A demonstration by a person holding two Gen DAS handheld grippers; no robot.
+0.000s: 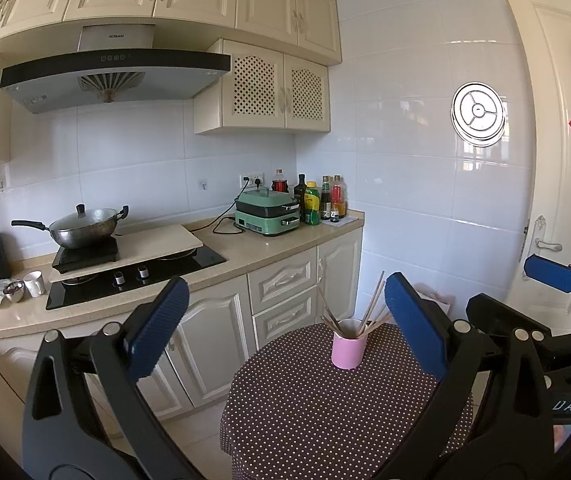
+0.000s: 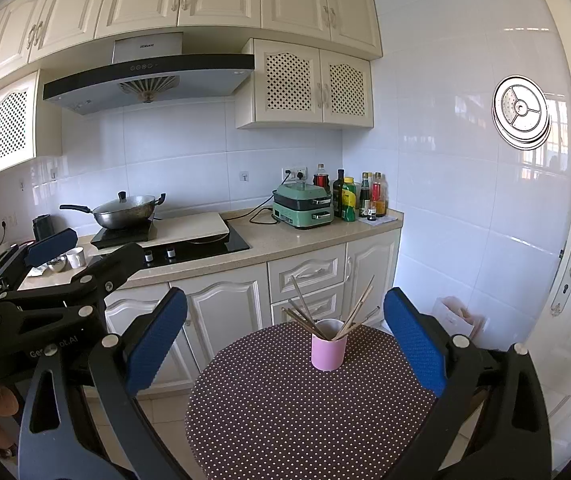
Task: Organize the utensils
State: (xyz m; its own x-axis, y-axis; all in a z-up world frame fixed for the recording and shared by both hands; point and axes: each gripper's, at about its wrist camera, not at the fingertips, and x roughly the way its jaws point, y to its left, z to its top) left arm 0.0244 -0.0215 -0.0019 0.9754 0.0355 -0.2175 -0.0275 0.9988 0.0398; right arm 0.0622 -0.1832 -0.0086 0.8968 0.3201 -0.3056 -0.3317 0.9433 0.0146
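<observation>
the left gripper (image 1: 285, 328) and right gripper (image 2: 285, 332) both gape wide, empty. the thin wooden chopsticks (image 2: 317, 312) stand in a pink round cup (image 2: 328, 351) at 12 o'clock on the dotted brown table (image 2: 285, 412).

Black tool (image 1: 285, 328) frames, blue ribbed pads (image 1: 159, 326), silver rivets, partly legible lettering.

dotted cloth on the table (image 2: 285, 420), wooden chopsticks (image 2: 355, 308), glossy wall tiles (image 2: 465, 200)

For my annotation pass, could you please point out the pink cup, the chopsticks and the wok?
pink cup (image 2: 328, 354), right wrist view, front wall.
chopsticks (image 2: 359, 306), right wrist view, right-leaning shaft.
wok (image 1: 83, 232), left wrist view, bowl side.
</observation>
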